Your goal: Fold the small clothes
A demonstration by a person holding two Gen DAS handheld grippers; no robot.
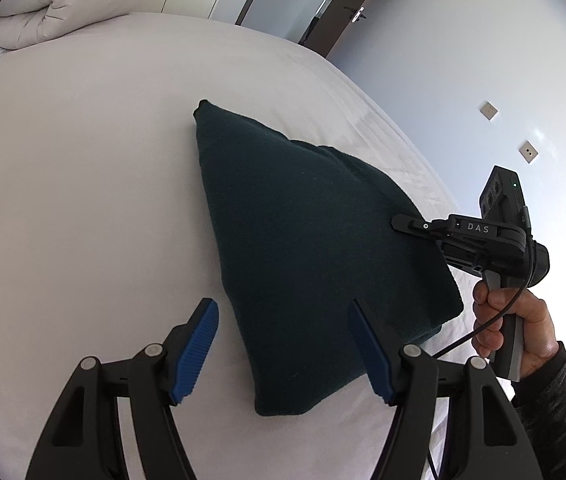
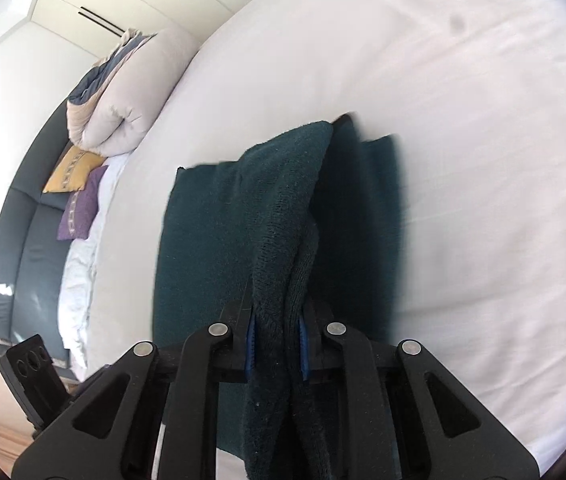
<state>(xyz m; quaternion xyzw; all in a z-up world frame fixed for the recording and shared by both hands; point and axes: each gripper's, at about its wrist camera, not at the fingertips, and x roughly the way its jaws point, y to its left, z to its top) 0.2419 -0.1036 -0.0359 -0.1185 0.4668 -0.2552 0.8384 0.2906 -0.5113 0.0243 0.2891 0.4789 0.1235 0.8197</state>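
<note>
A dark green knitted garment (image 1: 307,240) lies partly folded on the white bed (image 1: 83,180). My left gripper (image 1: 283,348) is open and empty, its blue pads just above the garment's near edge. My right gripper (image 1: 403,226) reaches in from the right and pinches the garment's right side. In the right wrist view the right gripper (image 2: 277,336) is shut on a lifted fold of the garment (image 2: 279,216), which hangs between the blue pads (image 2: 251,340). The rest of the cloth lies flat on the bed sheet (image 2: 483,160).
A rolled beige duvet (image 1: 39,8) sits at the bed's far left corner; it also shows in the right wrist view (image 2: 131,92), with yellow (image 2: 73,170) and purple (image 2: 81,204) cushions by a blue headboard (image 2: 23,240). A wall and door (image 1: 343,12) lie beyond the bed.
</note>
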